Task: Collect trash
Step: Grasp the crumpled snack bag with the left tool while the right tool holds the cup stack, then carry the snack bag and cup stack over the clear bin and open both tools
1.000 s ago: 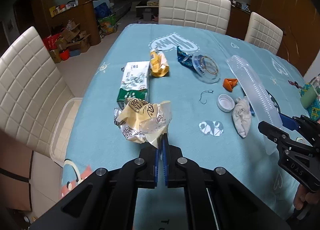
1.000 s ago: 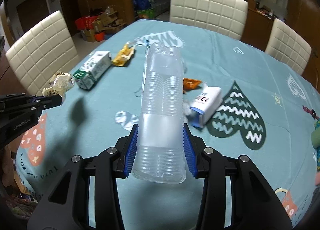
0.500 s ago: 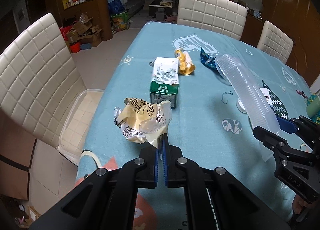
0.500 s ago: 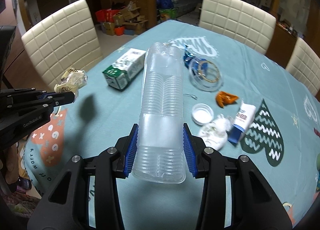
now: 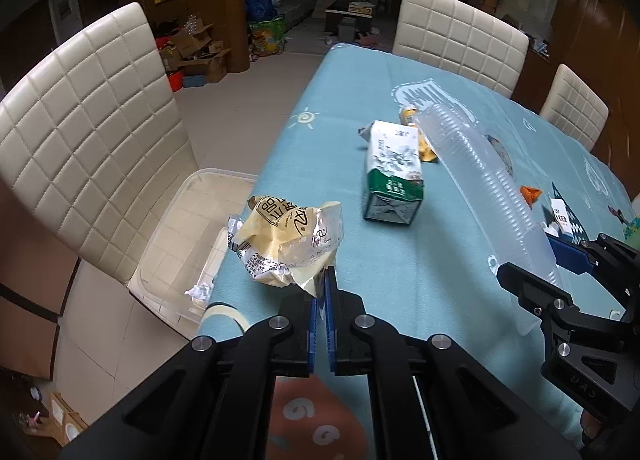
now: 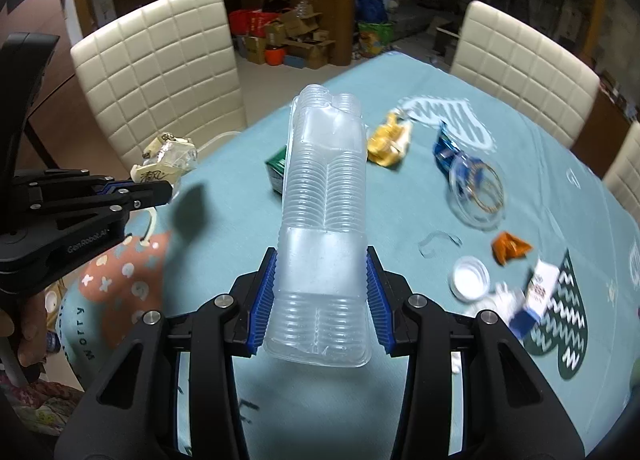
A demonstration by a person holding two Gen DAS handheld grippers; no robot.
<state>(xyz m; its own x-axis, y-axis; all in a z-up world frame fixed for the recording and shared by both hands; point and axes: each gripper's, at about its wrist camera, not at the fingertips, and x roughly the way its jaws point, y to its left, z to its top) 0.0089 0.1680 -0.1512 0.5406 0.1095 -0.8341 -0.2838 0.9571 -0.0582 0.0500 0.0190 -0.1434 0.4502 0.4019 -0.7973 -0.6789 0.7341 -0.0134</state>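
1. The clear tray (image 6: 324, 228) hides most of the carton (image 6: 277, 170) in the right wrist view; only a green corner shows. In the left wrist view the tray (image 5: 486, 188) covers part of the yellow bag (image 5: 425, 148).
2. On the right of the right wrist view the tissue (image 6: 506, 300) and small box (image 6: 536, 296) are blurred and hard to make out.
3. The left gripper (image 5: 323, 284) is clamped on the wrapper (image 5: 288, 240), a crumpled cream film with printed characters, held above the table (image 5: 360, 72) edge. The wrapper also shows in the right wrist view (image 6: 170, 158).
4. The right gripper (image 6: 320, 276) squeezes the tray between its ribbed blue pads (image 6: 267, 292). The tray is long, ridged, thin plastic, lifted off the table and pointing away.
5. Beside the table a clear bin (image 5: 188, 244) sits on a quilted chair (image 5: 92, 132); a paper ball (image 5: 200, 292) lies in it.
6. On the teal cloth lie the carton (image 5: 394, 172), a round clear lid (image 6: 478, 192), a white cap (image 6: 470, 278), an orange scrap (image 6: 510, 246) and a blue wrapper (image 6: 446, 150).
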